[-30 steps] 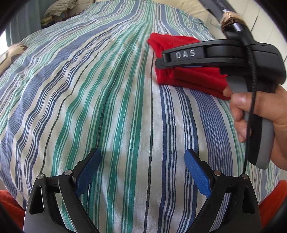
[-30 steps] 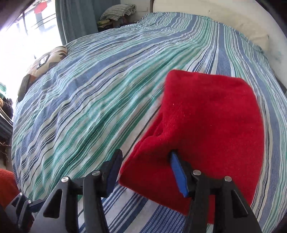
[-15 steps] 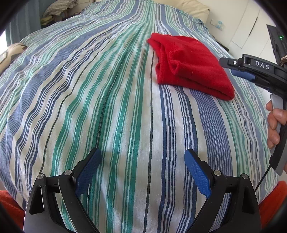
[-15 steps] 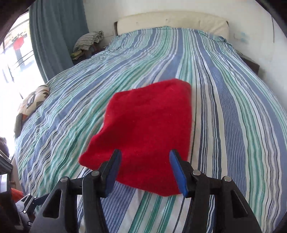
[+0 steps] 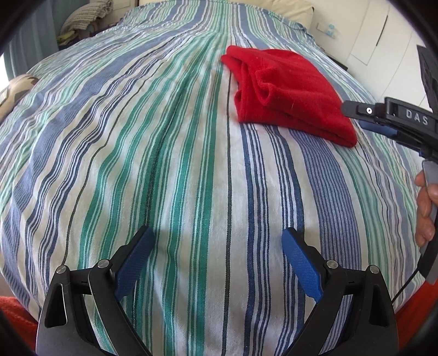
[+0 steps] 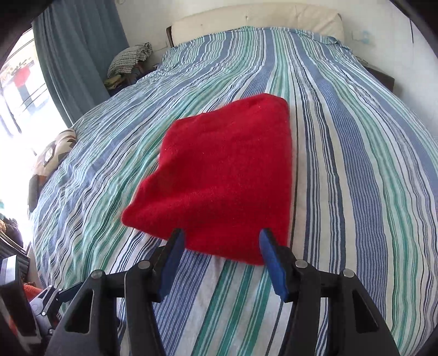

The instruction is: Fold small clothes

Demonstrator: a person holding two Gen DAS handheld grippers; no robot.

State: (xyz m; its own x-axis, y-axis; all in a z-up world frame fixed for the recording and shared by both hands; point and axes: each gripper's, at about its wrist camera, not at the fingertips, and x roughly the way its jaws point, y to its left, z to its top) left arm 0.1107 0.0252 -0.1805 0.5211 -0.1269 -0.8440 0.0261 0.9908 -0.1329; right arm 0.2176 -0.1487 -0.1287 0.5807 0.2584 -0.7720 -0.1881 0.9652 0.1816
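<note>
A red garment point(image 5: 287, 93) lies folded into a compact rectangle on the striped bedsheet point(image 5: 178, 164). In the right wrist view the red garment point(image 6: 224, 175) lies flat just beyond my right gripper point(image 6: 220, 241), which is open and empty at the garment's near edge. My left gripper point(image 5: 217, 241) is open and empty over bare sheet, well short of the garment. The right gripper's body point(image 5: 388, 120) shows at the right edge of the left wrist view, beside the garment's near right corner.
A cream headboard point(image 6: 254, 19) stands at the far end of the bed. A pile of clothes point(image 6: 128, 60) sits beside a teal curtain point(image 6: 79, 54) at the far left. A patterned cushion point(image 6: 52, 153) lies at the left bed edge. White cupboards point(image 5: 383, 41) stand on the right.
My right gripper let go of the red garment's edge and drew back to the right, off the garment. The garment now lies flat. My left gripper has stayed still.
</note>
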